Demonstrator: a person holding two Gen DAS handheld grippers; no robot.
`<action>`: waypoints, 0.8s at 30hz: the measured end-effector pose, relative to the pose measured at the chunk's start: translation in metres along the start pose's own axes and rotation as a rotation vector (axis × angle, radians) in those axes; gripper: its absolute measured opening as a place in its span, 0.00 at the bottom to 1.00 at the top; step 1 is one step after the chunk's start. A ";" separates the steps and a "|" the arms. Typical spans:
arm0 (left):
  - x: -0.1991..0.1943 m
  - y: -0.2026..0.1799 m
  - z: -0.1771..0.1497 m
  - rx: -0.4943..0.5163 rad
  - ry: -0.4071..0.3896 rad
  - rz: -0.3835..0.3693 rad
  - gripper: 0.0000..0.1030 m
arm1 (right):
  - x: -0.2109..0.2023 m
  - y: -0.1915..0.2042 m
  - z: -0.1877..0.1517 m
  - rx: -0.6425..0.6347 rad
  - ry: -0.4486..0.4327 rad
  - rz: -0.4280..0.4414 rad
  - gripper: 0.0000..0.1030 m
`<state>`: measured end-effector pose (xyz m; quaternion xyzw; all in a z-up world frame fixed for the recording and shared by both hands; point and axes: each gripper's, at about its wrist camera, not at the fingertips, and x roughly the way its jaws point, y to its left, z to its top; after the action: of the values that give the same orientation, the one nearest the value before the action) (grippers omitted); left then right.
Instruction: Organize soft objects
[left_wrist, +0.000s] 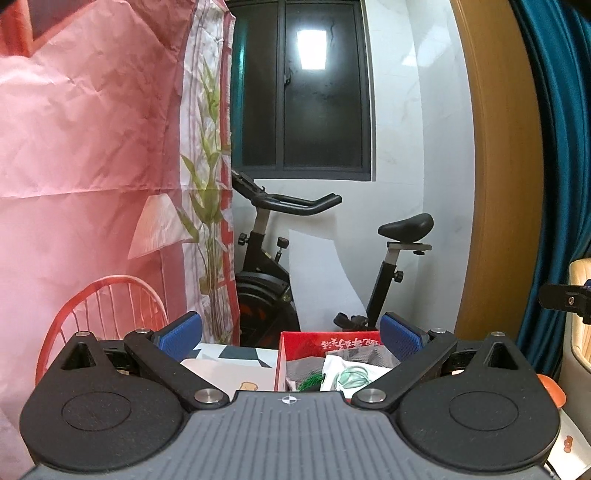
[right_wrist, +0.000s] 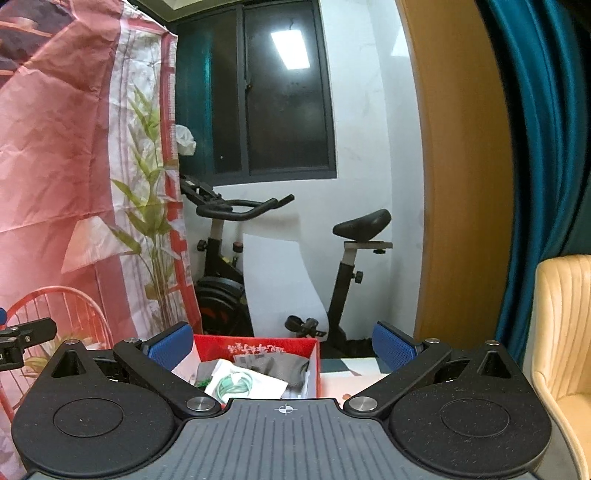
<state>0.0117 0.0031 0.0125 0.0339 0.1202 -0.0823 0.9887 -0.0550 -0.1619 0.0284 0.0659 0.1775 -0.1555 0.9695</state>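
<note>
Red box (right_wrist: 258, 345) of soft items sits beyond right gripper's (right_wrist: 284, 345) spread, empty jaws

A red cardboard box (right_wrist: 258, 347) sits bottom centre (soft items inside) — a black exercise bike (right_wrist: 280, 258) behind it, a printed backdrop curtain (right_wrist: 74, 166) at left.

Right tool (right_wrist: 284, 343) spread wide and empty, red box (right_wrist: 258, 345) of soft items below, exercise bike (right_wrist: 229, 273) behind
</note>
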 end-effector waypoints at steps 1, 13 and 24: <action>0.000 -0.001 0.001 0.000 0.000 -0.002 1.00 | -0.001 -0.001 0.000 0.001 0.001 -0.001 1.00; 0.004 0.004 0.000 -0.002 0.011 -0.008 1.00 | 0.003 -0.002 0.001 -0.002 0.017 -0.021 1.00; 0.003 0.005 -0.002 -0.004 0.020 -0.004 1.00 | 0.010 0.002 -0.001 -0.013 0.033 -0.038 1.00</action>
<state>0.0149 0.0073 0.0098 0.0324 0.1303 -0.0838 0.9874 -0.0454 -0.1628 0.0237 0.0587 0.1955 -0.1717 0.9638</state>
